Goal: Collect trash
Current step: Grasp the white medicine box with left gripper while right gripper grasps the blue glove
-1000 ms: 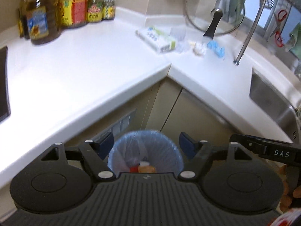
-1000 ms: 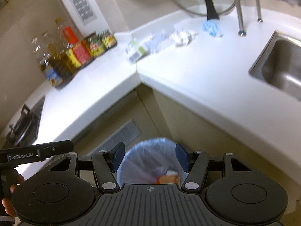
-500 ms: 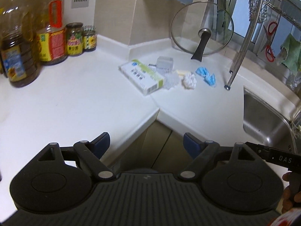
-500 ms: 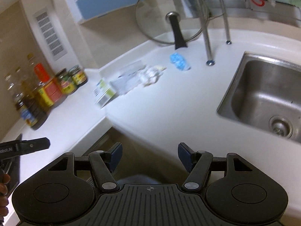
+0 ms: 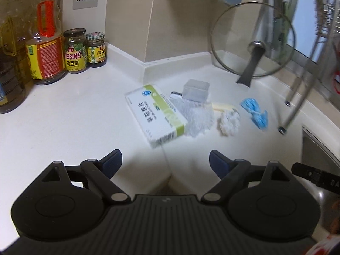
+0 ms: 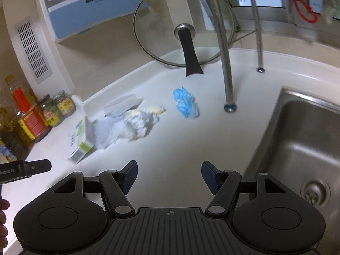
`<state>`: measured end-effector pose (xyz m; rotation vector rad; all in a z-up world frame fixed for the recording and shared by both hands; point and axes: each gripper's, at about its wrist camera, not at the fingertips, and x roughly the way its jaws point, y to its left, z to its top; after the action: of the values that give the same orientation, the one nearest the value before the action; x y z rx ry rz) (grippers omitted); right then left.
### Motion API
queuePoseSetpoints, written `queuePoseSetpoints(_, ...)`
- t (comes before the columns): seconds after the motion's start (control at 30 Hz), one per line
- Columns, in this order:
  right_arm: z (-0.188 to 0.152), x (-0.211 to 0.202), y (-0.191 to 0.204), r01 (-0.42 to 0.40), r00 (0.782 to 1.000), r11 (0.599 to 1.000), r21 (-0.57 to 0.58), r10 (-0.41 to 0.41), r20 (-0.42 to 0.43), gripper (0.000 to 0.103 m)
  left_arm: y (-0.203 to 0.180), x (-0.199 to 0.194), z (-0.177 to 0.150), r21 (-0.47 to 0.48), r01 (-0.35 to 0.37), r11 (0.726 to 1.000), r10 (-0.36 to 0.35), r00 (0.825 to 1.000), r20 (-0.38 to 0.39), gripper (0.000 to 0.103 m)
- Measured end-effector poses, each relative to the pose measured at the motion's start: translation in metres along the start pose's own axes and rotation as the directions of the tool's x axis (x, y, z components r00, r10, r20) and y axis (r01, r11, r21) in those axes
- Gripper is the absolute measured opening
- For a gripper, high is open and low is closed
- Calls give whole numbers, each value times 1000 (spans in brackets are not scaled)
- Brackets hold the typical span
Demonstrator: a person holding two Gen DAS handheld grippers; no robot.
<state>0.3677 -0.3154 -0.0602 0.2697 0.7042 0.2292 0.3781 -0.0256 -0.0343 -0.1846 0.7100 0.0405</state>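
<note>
The white paper and blue scrap look blurry, lying near the box on the counter. The left gripper tilts down, fingers opening, empty. The right gripper stands half open, empty.

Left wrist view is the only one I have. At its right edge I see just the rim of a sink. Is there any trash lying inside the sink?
Observer: No. In the right wrist view, the part of the sink that shows holds no trash, only its drain.
Operator: Thank you. Is the right gripper carrying anything?
Observer: No. The right gripper is open over the counter, with nothing between its fingers.
</note>
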Motion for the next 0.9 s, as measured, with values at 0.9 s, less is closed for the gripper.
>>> queuePoseSetpoints(0.9,55,94,-43,-74,996,997,9,75,-41,67,-1,121,42,-113,-157,981,148,985,-91,83)
